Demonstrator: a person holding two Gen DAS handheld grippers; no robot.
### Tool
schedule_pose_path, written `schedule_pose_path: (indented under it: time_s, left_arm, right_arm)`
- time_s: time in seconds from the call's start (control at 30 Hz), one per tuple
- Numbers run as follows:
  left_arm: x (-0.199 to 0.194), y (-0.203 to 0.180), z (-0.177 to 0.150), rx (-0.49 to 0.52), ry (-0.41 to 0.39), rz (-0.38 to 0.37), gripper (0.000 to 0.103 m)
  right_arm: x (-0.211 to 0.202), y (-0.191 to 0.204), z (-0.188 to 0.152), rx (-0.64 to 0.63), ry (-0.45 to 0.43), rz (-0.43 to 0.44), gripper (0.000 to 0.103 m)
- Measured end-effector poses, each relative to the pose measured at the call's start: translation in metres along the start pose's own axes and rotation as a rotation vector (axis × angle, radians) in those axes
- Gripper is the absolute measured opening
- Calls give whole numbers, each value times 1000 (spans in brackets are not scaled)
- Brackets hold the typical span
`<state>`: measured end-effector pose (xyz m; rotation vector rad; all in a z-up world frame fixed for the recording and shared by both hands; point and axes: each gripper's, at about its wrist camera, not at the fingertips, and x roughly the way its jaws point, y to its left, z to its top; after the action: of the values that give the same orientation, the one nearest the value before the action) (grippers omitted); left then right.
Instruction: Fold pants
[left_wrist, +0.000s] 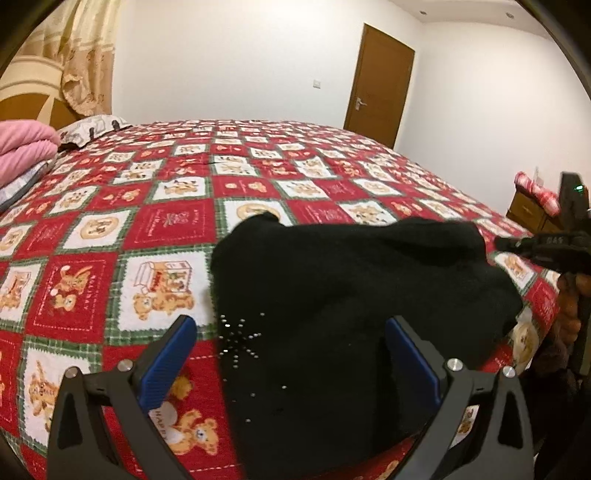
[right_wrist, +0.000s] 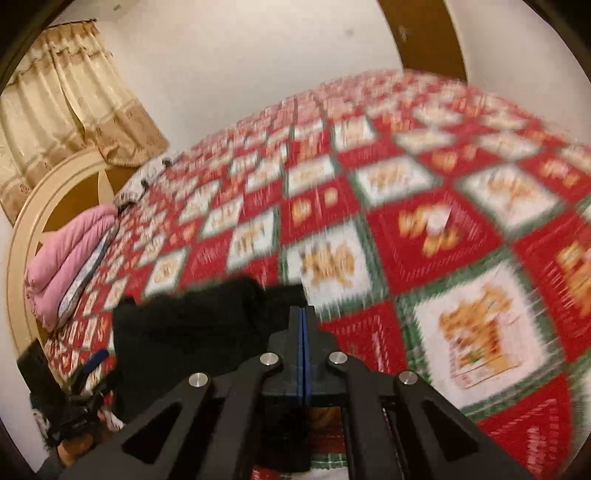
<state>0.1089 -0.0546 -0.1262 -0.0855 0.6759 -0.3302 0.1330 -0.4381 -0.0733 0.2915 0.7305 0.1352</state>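
Observation:
The black pants (left_wrist: 351, 295) lie bunched on the red patchwork bedspread (left_wrist: 166, 221), with small shiny studs near their left edge. My left gripper (left_wrist: 291, 328) is open, its blue pads (left_wrist: 173, 358) spread wide, the right finger over the pants and the left over the bedspread. My right gripper (right_wrist: 303, 312) is shut, pads pressed together, at the right end of the pants (right_wrist: 184, 332); whether cloth is pinched I cannot tell. It also shows in the left wrist view (left_wrist: 502, 243) at the pants' far right end.
Folded pink bedding (left_wrist: 22, 147) and a pillow (left_wrist: 88, 129) lie at the head of the bed. A brown door (left_wrist: 380, 85) stands behind the bed. A wooden cabinet (left_wrist: 528, 210) is at the right. The right wrist view is motion-blurred.

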Motion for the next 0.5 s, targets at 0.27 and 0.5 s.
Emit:
schedule_pose_path:
  time_s: [0.27, 0.5]
  left_arm:
    - [-1, 9, -8, -16, 0, 47, 103]
    - [-2, 12, -15, -21, 2, 31, 103]
  right_arm:
    - [41, 125, 9, -253, 174, 312, 3]
    - [133, 175, -30, -328, 426, 321, 3]
